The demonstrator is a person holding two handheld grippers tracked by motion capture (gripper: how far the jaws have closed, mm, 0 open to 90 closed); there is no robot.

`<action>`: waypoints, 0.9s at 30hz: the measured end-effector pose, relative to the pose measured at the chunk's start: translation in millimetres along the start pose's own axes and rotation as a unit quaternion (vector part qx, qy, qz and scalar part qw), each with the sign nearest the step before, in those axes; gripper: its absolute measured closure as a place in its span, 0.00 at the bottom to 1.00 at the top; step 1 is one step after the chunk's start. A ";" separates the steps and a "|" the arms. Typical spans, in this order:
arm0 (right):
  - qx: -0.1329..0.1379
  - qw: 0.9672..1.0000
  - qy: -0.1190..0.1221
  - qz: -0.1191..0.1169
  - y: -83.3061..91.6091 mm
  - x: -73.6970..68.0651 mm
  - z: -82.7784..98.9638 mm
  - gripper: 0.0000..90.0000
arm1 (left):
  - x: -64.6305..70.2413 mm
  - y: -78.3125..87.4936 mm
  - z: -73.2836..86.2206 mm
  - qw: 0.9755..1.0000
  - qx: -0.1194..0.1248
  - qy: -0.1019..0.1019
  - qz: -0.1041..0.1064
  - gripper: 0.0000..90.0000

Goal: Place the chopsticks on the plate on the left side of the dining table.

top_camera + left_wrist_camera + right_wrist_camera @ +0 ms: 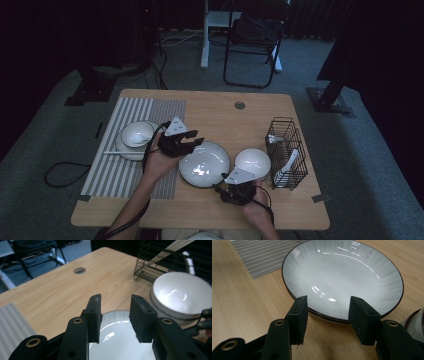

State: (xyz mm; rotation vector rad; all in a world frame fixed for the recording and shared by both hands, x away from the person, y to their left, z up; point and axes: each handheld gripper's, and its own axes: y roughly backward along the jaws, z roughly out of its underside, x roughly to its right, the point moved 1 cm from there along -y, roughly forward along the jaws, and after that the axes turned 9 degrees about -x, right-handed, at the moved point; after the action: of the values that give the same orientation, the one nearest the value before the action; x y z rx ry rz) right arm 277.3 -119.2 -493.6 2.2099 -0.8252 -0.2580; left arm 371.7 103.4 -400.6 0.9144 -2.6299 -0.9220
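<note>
1. On the striped mat (120, 170) at left, a small plate (125, 149) already carries a bowl (136, 134) with a spoon.
2. The left gripper (192, 142) hovers released over the big plate's (204, 164) far-left rim.
3. The big plate sits mid-table, not yet lifted.
4. The right gripper (220, 187), released, waits at its near rim.

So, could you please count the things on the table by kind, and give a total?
Plates: 2 — grey plate, plate under the left bowl
Bowls: 2 — left bowl, upturned bowl
Wire racks: 1
Striped mats: 1
Total: 6
</note>
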 end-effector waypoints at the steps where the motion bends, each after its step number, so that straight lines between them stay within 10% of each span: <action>1: 0.000 1.000 0.000 0.000 0.2 -0.1 0.4 0.55 | 1.0 -1.7 -2.2 1.000 -0.001 -0.001 0.003 0.70; 27: 0.002 1.000 0.008 -0.010 -3.5 -6.9 0.0 0.55 | 29.4 -43.6 -55.1 0.997 0.000 -0.063 0.047 0.69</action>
State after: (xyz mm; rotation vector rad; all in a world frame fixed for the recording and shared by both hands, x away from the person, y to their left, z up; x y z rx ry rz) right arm 273.7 -113.0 -496.6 2.2216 -0.7952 -0.2479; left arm 390.8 31.4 -384.8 0.7478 -2.7499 -0.9867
